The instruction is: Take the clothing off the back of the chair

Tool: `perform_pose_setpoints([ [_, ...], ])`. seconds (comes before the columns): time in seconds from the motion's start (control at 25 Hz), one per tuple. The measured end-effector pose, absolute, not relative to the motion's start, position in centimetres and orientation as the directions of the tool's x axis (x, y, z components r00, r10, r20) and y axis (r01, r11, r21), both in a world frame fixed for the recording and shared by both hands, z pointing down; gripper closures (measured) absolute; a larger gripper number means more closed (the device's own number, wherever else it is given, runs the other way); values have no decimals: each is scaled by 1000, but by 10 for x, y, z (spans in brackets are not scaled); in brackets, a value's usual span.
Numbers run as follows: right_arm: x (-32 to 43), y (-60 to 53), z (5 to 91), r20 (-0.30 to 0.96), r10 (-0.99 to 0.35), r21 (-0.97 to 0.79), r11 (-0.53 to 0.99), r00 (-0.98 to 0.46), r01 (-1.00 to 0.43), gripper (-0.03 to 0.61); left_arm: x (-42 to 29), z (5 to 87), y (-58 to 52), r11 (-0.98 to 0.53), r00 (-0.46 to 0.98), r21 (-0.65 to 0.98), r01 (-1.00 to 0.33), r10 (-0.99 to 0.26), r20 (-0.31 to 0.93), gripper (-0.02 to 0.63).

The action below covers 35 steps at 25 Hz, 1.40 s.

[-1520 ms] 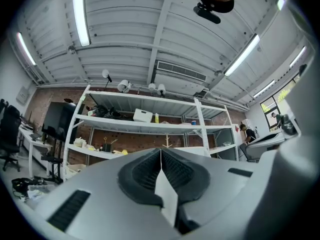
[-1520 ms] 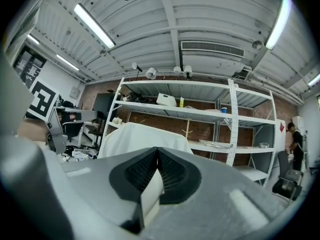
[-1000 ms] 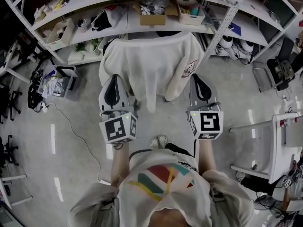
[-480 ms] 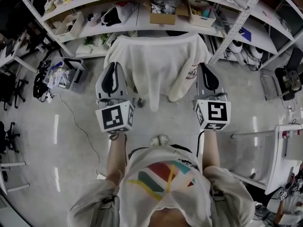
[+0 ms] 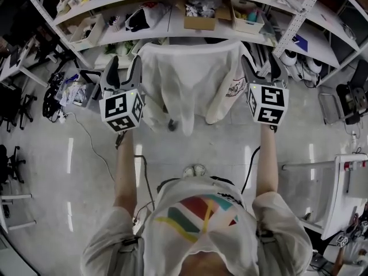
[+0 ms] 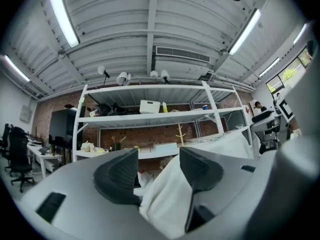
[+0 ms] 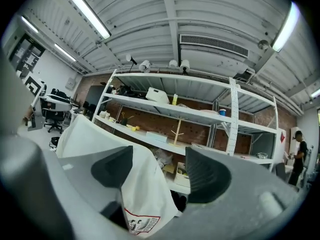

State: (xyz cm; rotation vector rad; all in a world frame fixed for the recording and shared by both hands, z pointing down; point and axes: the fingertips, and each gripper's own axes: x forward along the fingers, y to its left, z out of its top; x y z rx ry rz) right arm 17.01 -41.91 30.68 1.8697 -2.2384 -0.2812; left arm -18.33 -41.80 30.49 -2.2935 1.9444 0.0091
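White shirt (image 5: 190,79) drapes a chair (image 5: 171,124) back before cluttered metal shelving (image 5: 172,30) on a glossy grey floor (image 5: 69,171). Left gripper (image 5: 125,63) and right gripper (image 5: 260,61), jaws just opened, frame its corners without pinching.

Print (image 7: 141,223) on clothing (image 7: 145,184) illegible

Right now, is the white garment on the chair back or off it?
On it: the white garment hangs draped over the chair back, which it hides, its folds drooping toward the floor.
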Motion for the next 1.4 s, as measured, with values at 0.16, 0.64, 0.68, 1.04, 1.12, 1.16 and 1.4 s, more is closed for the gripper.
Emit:
perform_pose_setpoints([
  [0.16, 175, -441, 324, 99, -982, 305, 185, -162, -934, 261, -196, 323, -437, -146, 149, -144, -979, -989, -10, 371],
  [0.64, 170, -462, 364, 225, -955, 278, 253, -193, -927, 262, -193, 366, -465, -321, 290, -137, -937, -935, 203, 371],
  [0.68, 169, -462, 367, 236, -951, 274, 262, -200, -925, 262, -192, 367, -466, -332, 302, -123, -935, -929, 214, 371],
  [1.04, 161, -471, 389, 316, -925, 262, 300, -213, -917, 262, -181, 374, -478, -391, 330, -198, -899, -901, 281, 370],
  [1.12, 160, -474, 394, 330, -919, 253, 308, -217, -917, 262, -178, 377, -480, -422, 355, -193, -886, -884, 303, 371],
  [1.16, 159, -476, 396, 336, -916, 245, 311, -221, -918, 262, -176, 377, -481, -436, 367, -188, -880, -876, 313, 371],
  [1.4, 162, -487, 399, 339, -916, 172, 285, -215, -943, 262, -169, 379, -484, -469, 385, -198, -861, -855, 347, 447],
])
